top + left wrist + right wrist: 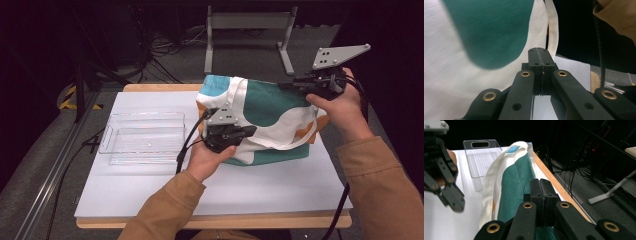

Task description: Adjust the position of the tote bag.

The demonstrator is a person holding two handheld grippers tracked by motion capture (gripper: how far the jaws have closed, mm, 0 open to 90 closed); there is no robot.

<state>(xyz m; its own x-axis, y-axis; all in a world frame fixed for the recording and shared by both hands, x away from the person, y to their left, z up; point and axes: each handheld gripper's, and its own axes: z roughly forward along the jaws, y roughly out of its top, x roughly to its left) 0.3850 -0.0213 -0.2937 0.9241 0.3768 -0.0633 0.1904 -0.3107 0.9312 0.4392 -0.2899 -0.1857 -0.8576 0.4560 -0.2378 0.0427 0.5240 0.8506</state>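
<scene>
At the left of the white-topped bench (150, 180) sits a clear plastic tray (142, 137), a handle slot cut in its short wall, well apart from both tools.

Right of the tray, the left tool (245, 132) is held in the person's left hand (205, 160), whose tan sleeve (160, 210) comes in from the near edge. A grey three-cornered plate rides on top of it and a black cable trails down toward the near side. It lies against the near left part of the tote bag (265, 107). In the left gripper view its jaws stand pressed together, tip to tip; whether a fold of cloth is caught between them I cannot tell. The bag's cream and teal cloth (486, 32) lies just beside and behind them, with a cream strap (552, 30) running along the edge.

The tote bag sits on the right half of the bench, toward the far edge, printed in teal, cream and orange patches. One cream handle loops down across its near face.

At the right, the right tool (292, 85) is held in the person's right hand (340, 107) above the bag's far right corner, its grey plate tilted up. In the right gripper view its jaws are closed on the top edge of the bag, the teal cloth (516, 187) running into them, and the cream-edged rim stretches away toward the tray (482, 157).

Beyond the bench, a grey metal stand (247, 30) and loose cables lie on the dark floor.
</scene>
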